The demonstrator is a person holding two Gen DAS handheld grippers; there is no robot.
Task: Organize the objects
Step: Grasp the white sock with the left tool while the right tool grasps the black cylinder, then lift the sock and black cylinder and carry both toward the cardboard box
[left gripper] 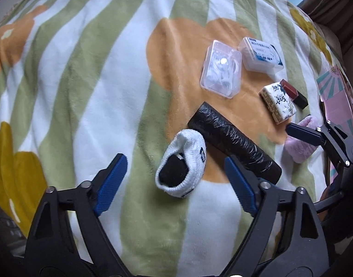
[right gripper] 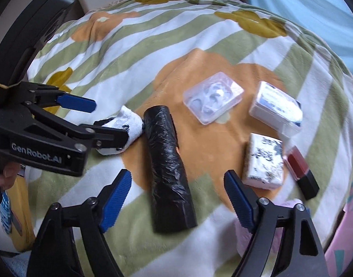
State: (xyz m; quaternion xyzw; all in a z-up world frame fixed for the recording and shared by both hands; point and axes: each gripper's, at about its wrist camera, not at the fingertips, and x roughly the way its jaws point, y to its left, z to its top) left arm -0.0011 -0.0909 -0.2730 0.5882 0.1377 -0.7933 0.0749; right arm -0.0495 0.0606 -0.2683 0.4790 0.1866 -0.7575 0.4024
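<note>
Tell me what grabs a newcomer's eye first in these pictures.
The black roll lies across the orange flower of the striped blanket, dark against the pale fabric. The open left gripper frames a white sock that touches the roll's end. Past them sit a clear box and a red-and-black lipstick.

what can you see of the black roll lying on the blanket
The black roll is a long cylinder of crinkled, glossy black plastic, like rolled bags. It lies flat on the striped blanket, partly on an orange flower patch. One end meets the white sock; the rest lies free. No gripper holds it: it lies ahead of the open right gripper.
</note>
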